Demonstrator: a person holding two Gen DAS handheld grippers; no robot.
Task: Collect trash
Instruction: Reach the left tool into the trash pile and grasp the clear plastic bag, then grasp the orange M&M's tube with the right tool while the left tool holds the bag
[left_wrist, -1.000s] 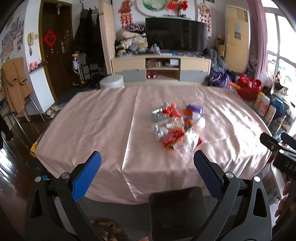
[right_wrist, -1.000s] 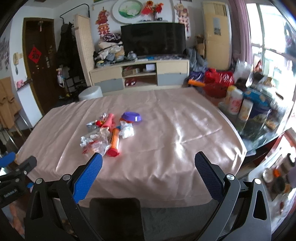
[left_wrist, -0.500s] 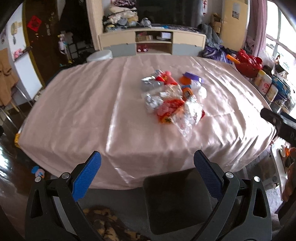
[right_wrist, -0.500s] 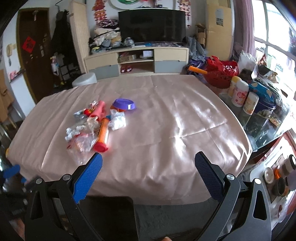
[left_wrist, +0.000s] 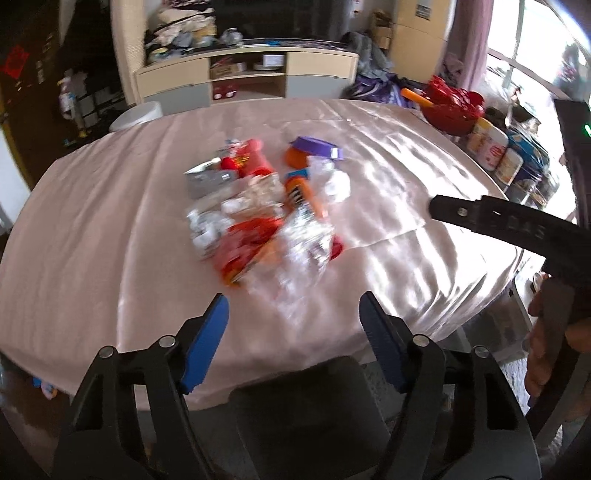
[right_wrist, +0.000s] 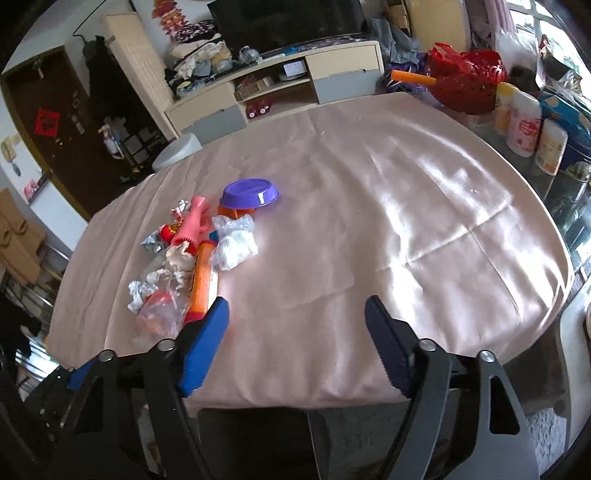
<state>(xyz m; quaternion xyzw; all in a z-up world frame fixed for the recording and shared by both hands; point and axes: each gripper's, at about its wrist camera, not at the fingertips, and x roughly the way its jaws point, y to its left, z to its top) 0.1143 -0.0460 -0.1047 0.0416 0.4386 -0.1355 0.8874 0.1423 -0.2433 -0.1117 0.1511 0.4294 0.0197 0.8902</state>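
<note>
Right wrist: crumpled, mixed trash pile (right_wrist: 192, 254)

— Daylight from the window (left_wrist: 532, 59) at the right; glare streaks the tablecloth (right_wrist: 424, 206).
— The left wrist view is motion-blurred; both bend strongly at the edges.

A: Legible markings to log?

B: Few. Raised lettering along the side of the right gripper (left_wrist: 448, 211), right edge of the left wrist view: roughly "DAS", uncertain.

A: On packaging?

B: Dark print on the orange tube (left_wrist: 304, 195), centre of frame: blurred, unreadable. Pink-and-white labels on the jars (right_wrist: 522, 125), upper right of the right wrist view: too small to read.

A: Signage?

B: Red diamond paper (right_wrist: 47, 122) on the dark door (right_wrist: 74, 147), upper left: dark character, not legible.
</note>
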